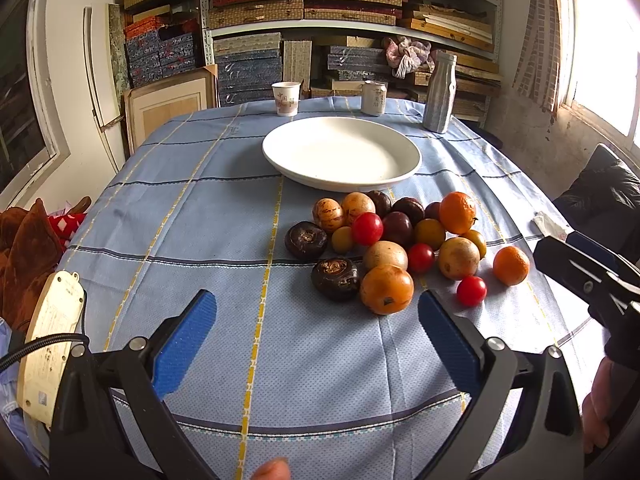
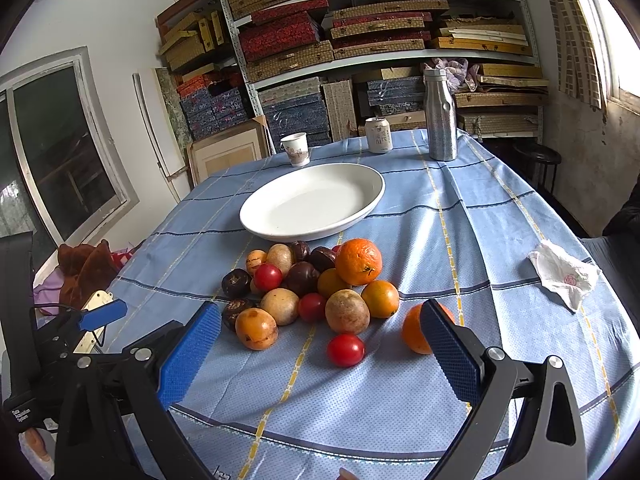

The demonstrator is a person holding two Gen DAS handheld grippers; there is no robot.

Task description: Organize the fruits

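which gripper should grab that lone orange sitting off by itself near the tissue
Probably the right gripper: open, the lone orange lies right by its outer finger. The left gripper, also open, faces the pile.

Glossy white plate (image 2: 372,196), woven cloth tablecloth (image 2: 460,240), brushed metal bottle (image 2: 440,120), paper cup (image 2: 296,150)

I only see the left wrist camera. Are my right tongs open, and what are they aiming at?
Observer: Open. In the right wrist view the right tongs are spread wide, and a lone red tomato lies on the cloth ahead between them.
Operator: Where's the little orange?
Observer: The small orange is partly hidden behind the right-hand pad of those tongs.
Operator: What's the white thing by the edge?
Observer: A crumpled white tissue, lying alone on the tablecloth, apart from the fruit.
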